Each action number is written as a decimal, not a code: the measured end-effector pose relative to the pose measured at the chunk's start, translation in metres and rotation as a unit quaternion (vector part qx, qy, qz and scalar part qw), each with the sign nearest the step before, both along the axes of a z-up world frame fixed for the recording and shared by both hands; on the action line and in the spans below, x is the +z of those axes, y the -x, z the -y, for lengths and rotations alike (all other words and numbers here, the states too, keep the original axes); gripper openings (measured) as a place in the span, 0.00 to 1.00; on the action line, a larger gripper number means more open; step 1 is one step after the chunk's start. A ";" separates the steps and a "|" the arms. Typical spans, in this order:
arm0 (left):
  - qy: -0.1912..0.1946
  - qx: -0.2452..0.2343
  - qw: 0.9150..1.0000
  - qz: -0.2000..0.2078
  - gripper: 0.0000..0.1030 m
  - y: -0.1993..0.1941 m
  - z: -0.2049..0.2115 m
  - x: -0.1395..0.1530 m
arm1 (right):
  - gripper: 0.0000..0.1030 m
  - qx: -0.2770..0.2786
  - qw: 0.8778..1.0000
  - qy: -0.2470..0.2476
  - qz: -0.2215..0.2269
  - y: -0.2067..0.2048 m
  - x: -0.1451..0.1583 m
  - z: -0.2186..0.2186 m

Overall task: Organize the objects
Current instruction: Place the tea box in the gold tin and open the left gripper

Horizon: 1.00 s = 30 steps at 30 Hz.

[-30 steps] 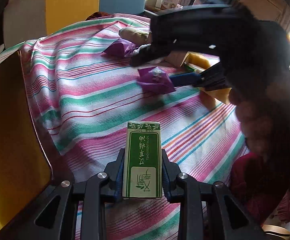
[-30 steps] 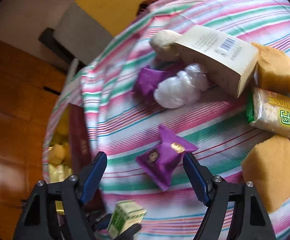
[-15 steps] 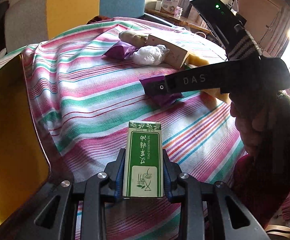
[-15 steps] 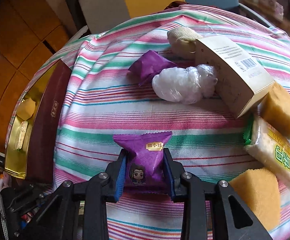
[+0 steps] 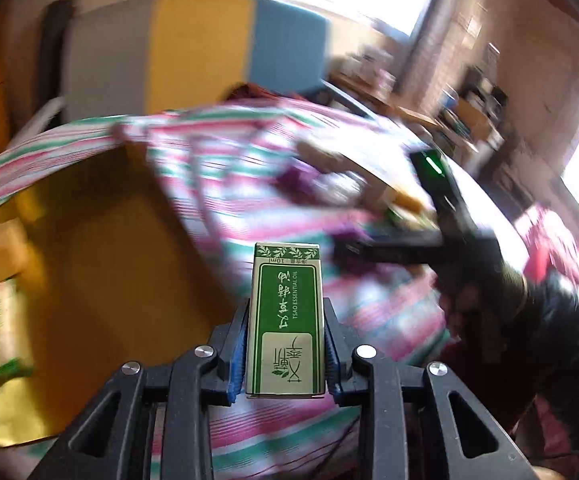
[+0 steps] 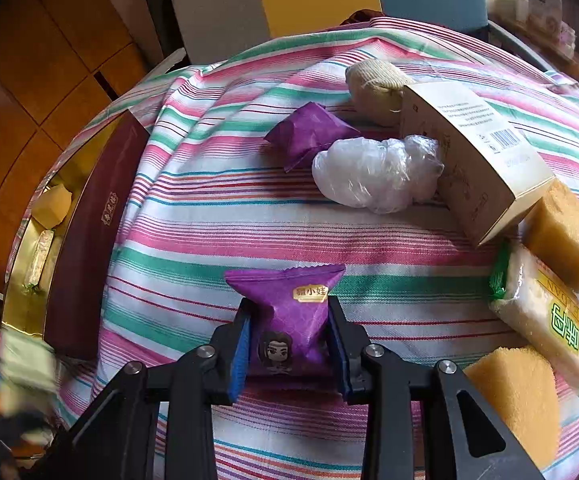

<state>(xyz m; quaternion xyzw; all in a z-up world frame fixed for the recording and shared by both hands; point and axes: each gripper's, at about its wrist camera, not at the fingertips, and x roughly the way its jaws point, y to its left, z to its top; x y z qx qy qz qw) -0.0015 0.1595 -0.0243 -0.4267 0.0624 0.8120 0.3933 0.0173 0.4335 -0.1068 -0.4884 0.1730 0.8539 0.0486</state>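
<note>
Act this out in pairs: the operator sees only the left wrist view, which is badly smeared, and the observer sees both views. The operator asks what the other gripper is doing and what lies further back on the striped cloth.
Operator: My picture is blurred. Is anything in the right gripper?
Observer: Yes. Its jaws have just been closing and its pads now press on a purple snack packet that has a cartoon face printed on it.
Operator: Further back I can make out only a purple smudge. What is it?
Observer: It is a second purple packet, lying on the striped cloth right beside a crumpled white plastic bundle.
</note>
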 end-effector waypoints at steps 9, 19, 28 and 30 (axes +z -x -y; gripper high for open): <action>0.035 0.184 0.982 0.012 0.30 0.072 0.133 -0.008 | 0.35 0.003 1.000 -0.015 0.000 -0.001 0.001 0.004; 0.105 0.201 0.974 0.028 0.31 0.087 0.155 -0.053 | 0.35 0.004 1.000 -0.016 0.000 -0.001 0.001 0.004; 0.105 0.196 0.975 0.020 0.42 0.081 0.164 -0.051 | 0.35 0.005 1.000 -0.017 0.000 -0.001 0.001 0.004; 0.095 0.203 0.974 0.019 0.42 0.077 0.169 -0.047 | 0.35 0.006 1.000 -0.019 0.001 -0.001 0.001 0.004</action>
